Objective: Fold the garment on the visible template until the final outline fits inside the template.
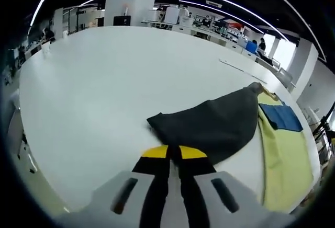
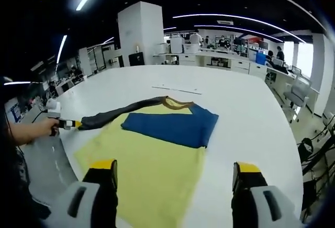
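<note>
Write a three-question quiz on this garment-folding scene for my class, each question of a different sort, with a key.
1. True or false: the right gripper has its jaws closed on the yellow shirt body.
2. Which part of the garment does the left gripper pinch? A. the dark grey sleeve B. the blue sleeve C. the brown collar
3. Fill in: the blue sleeve lies folded across the ____ shirt body.

Key: 1 false; 2 A; 3 yellow.

Bright overhead strips, fisheye-warped edges
</note>
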